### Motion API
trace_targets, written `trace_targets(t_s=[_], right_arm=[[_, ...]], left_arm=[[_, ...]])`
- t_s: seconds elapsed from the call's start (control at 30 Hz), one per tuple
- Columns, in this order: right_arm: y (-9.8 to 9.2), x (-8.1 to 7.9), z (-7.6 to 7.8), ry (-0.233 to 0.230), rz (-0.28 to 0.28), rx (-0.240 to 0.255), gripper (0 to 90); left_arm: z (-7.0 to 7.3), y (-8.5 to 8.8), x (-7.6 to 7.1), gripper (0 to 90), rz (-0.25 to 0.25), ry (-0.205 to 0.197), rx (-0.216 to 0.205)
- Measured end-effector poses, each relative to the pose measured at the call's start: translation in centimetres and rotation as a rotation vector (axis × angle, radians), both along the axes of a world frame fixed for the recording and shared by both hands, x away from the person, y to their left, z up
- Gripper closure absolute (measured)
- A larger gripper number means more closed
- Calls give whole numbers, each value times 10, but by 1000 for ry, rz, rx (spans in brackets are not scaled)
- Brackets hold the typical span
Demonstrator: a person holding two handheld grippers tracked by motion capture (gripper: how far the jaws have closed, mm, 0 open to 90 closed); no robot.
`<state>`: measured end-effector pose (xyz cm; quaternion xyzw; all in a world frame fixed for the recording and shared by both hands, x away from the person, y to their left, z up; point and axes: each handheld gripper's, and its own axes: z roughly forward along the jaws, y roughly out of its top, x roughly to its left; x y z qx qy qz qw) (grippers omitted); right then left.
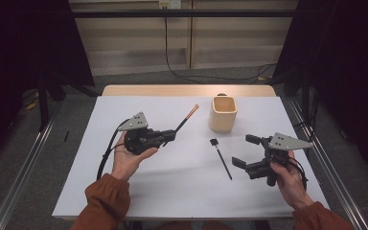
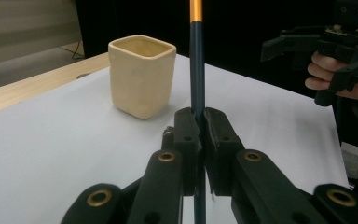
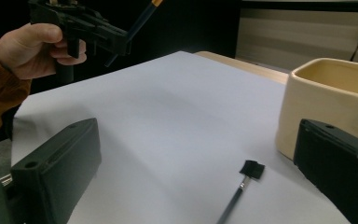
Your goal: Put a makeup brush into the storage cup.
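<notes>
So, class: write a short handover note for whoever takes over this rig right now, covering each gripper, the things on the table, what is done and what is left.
Left gripper: shut on the dark brush with the orange end, held above the white table, tip pointing toward the cup.
Right gripper: open, holding nothing, hovering beside the second brush.
Cream square cup: upright at the back of the table; nothing seen inside it.
Black flat-tipped brush: lying on the table in front of the cup.
Done: one brush picked up.
Left, probably: put it in the cup, then pick up the second brush.
</notes>
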<state>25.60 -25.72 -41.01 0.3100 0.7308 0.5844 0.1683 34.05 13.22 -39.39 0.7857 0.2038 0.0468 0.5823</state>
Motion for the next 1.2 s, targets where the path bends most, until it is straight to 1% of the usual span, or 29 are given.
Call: trace_targets(t_s=[0.03, 0.07, 0.1, 0.13, 0.17, 0.2, 0.23, 0.27, 0.3, 0.33, 0.37, 0.43, 0.47, 0.5, 0.6, 0.7, 0.73, 0.77, 0.87, 0.9, 0.93, 0.97, 1.0, 1.1, 1.17, 1.2], right_arm=[[0, 0, 0, 0, 0, 0, 3], [4, 5, 4, 10, 15, 7, 16], [6, 7, 5, 10, 22, 21, 25], [6, 7, 5, 10, 22, 21, 25], [9, 12, 8, 2, 29, 28, 27], [9, 12, 8, 2, 29, 28, 27], [12, 16, 10, 7, 43, 30, 33], [14, 18, 11, 6, 47, 29, 38], [14, 18, 11, 6, 47, 29, 38], [17, 20, 13, -4, 55, 30, 43], [21, 24, 17, -13, 62, 21, 49], [23, 25, 18, -17, 65, 22, 53], [26, 26, 23, -26, 76, 34, 56], [26, 26, 23, -26, 76, 34, 56], [32, 29, 27, -29, 100, 47, 77], [35, 31, 29, -25, 106, 50, 83], [37, 33, 30, -30, 106, 50, 86], [40, 35, 32, -38, 116, 60, 87], [43, 37, 32, -42, 131, 62, 87], [46, 38, 32, -41, 131, 61, 87], [50, 39, 32, -30, 141, 53, 79], [50, 39, 32, -30, 141, 53, 79], [53, 40, 32, -22, 148, 56, 49], [54, 41, 34, -10, 148, 54, 50], [56, 43, 37, 3, 153, 63, 38], [58, 43, 40, 1, 152, 54, 53]], left_arm=[[0, 0, 0, 847, 0, 0, 0], [0, -1, -1, 847, -5, 5, 0], [0, -1, -1, 847, -5, 5, 0], [0, -2, -2, 847, -7, 2, 4], [0, -3, -2, 847, -10, 4, 3], [0, -4, -2, 847, -9, 7, -6], [0, -4, -3, 847, -10, 6, -7], [-1, -5, -2, 847, -12, 5, 2], [-1, -5, -2, 847, -12, 5, 2], [-2, -6, -3, 847, -18, 4, 3], [-1, -7, -3, 847, -21, 5, 10], [0, -8, -4, 847, -24, 5, 13], [1, -8, -4, 847, -28, -1, 16], [2, -8, -5, 847, -29, -1, 12], [4, -9, -5, 847, -33, -3, -9], [5, -10, -6, 847, -35, -6, -5], [4, -11, -7, 848, -36, -8, -6], [4, -12, -7, 847, -34, -15, 8], [3, -13, -7, 847, -39, -13, 10], [3, -13, -8, 848, -39, -13, 10], [3, -15, -9, 847, -42, -14, 4], [3, -15, -9, 848, -42, -14, 4], [3, -15, -9, 847, -44, -16, 6], [3, -17, -10, 847, -51, -17, 1], [4, -18, -11, 848, -53, -21, -7], [5, -18, -11, 847, -56, -23, -8]])
